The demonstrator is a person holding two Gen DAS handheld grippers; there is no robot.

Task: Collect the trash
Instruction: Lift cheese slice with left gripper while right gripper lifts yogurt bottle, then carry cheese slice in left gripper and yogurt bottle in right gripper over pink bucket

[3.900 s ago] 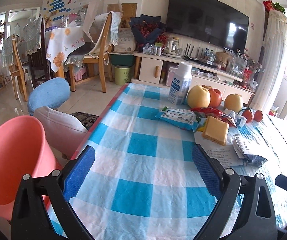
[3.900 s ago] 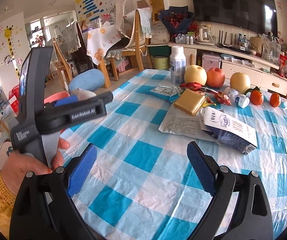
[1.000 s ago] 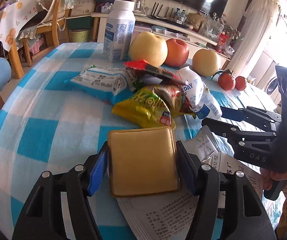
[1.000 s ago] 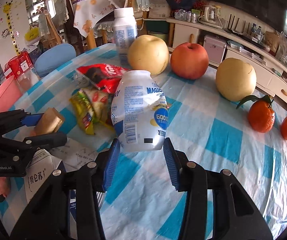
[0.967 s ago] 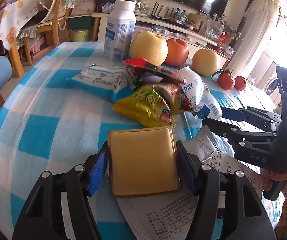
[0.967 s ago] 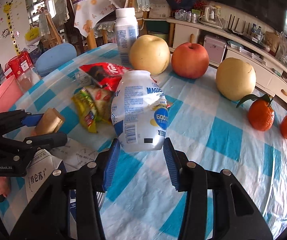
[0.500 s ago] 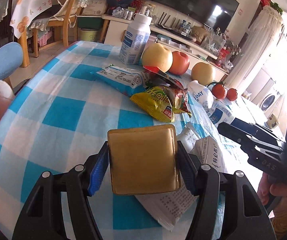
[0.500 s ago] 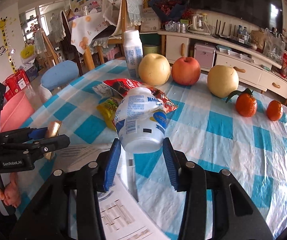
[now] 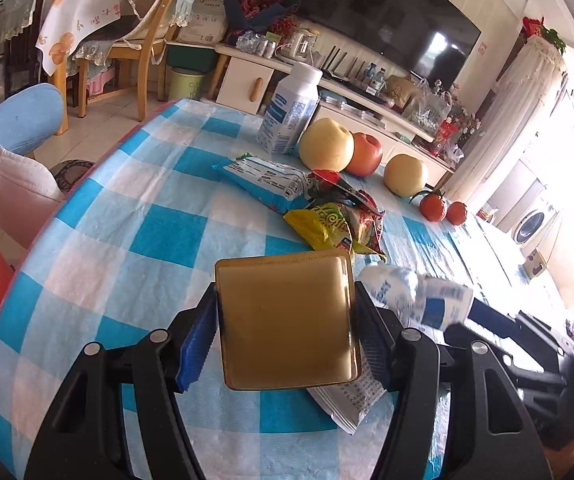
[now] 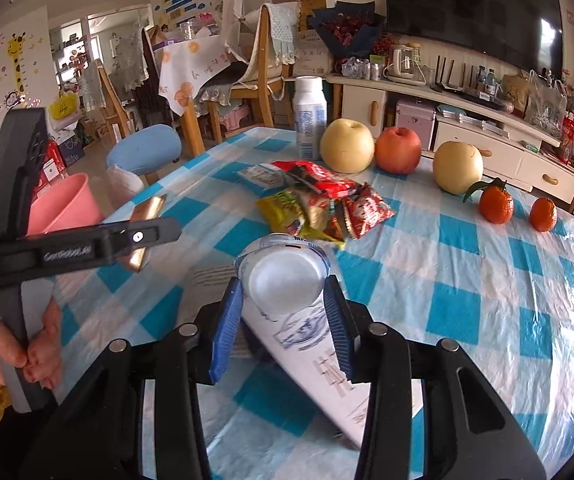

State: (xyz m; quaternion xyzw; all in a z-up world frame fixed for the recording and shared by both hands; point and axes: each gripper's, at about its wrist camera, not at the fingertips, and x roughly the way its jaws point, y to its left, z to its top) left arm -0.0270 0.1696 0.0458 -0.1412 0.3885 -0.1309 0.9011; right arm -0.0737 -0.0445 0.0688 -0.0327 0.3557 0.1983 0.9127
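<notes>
My left gripper [image 9: 285, 344] is shut on a flat golden square box [image 9: 283, 300], lifted above the blue-checked table [image 9: 159, 232]. From the right wrist view this box [image 10: 147, 216] shows edge-on in the left gripper [image 10: 143, 236]. My right gripper [image 10: 283, 320] is shut on a crushed white bottle [image 10: 285, 280], its base facing the camera. The same bottle [image 9: 415, 296] appears at the right of the left wrist view. Snack wrappers [image 10: 315, 204] and a blue-white packet [image 9: 263, 176] lie mid-table. A printed paper bag [image 10: 327, 364] lies under the right gripper.
A pink bin [image 10: 65, 204] stands off the table's left edge beside a blue stool [image 10: 143, 156]. An upright milk bottle [image 9: 291, 112], pears, an apple [image 10: 399, 150] and two oranges [image 10: 495, 204] line the far side. A hand [image 10: 3, 356] grips the left tool.
Both grippers have risen and drawn back from the pile with their loads. The box came up off the paper, and the white bottle tipped its base toward the right camera.
</notes>
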